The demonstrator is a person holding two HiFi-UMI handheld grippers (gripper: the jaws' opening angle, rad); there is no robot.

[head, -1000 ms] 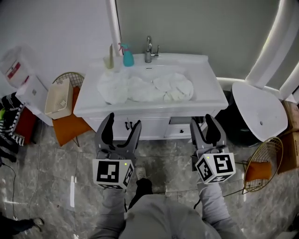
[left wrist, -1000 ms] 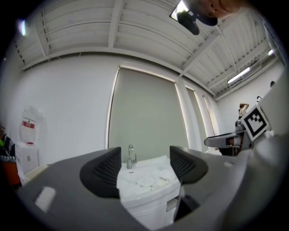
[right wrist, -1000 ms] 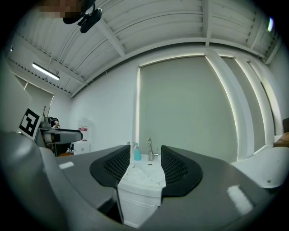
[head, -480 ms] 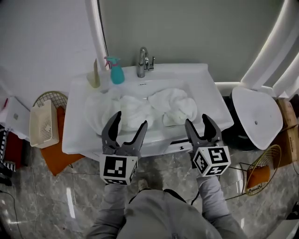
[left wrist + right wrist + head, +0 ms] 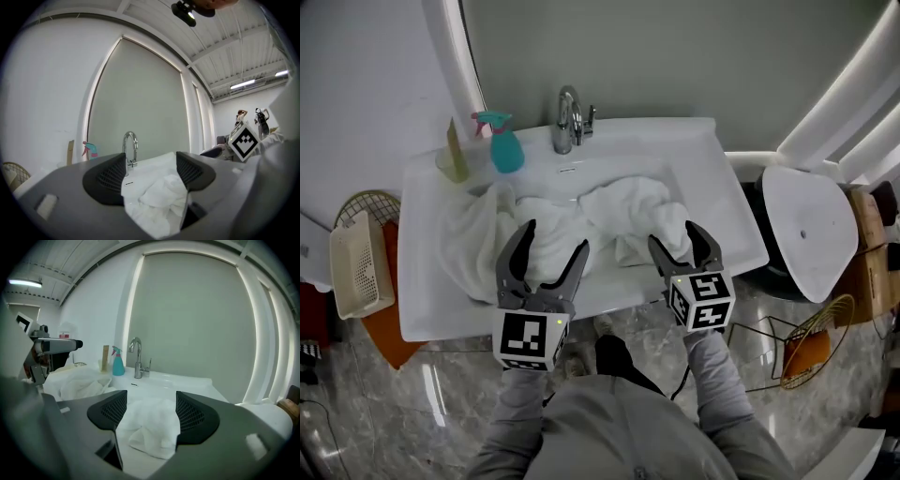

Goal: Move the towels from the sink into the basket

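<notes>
Bathroom corner, grey marbled floor. White sink (image 5: 717, 192) against the far wall, faucet (image 5: 567, 117) at the back, teal spray bottle (image 5: 503, 150) to its left. Towels (image 5: 581, 220) are heaped in the basin, all white, one mass spilling over the left rim, another bunched right of centre. Basket (image 5: 356, 262) is well apart on the far left, on an orange seat.

Left gripper (image 5: 553, 242): jaws apart over the near rim, crumpled towel ahead of the gap, pads not on it. Right gripper (image 5: 677, 236): jaws have just been opening, towel in line between them, unpinched.

Handling, my guess: soft, limp cloth, heavier if wet. Best to take a raised fold. Heaps look entangled, so one may drag another and trail.
</notes>
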